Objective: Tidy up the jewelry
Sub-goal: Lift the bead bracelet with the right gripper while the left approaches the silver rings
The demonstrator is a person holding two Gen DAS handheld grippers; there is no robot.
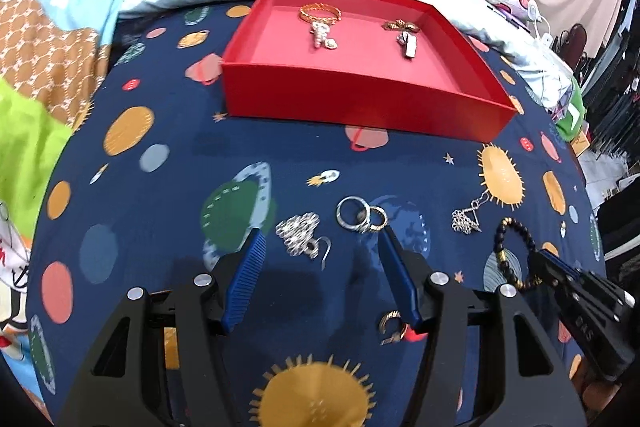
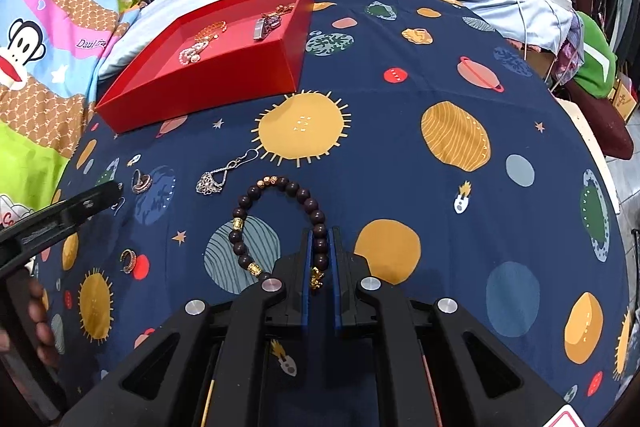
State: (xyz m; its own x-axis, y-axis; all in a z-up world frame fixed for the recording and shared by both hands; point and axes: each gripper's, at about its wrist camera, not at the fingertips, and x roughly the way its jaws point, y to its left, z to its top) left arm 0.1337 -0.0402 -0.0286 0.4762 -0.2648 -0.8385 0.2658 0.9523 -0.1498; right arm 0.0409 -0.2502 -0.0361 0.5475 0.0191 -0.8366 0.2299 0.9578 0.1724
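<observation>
left wrist: steeply down, close over bedsheet (image 1: 160, 211) | right wrist: same | shared: red tray (image 2: 224, 75)

Bare sheet (image 2: 420, 67) lies open right of the red tray (image 2: 224, 83). Nearer, rings (image 1: 362, 215), earrings (image 1: 300, 233) and a pendant (image 2: 212, 181) crowd the space between.

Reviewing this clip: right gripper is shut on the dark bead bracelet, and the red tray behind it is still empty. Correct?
Not quite. The right gripper is shut on the bead bracelet, but the red tray already holds several jewelry pieces, clearest in the left wrist view.
</observation>
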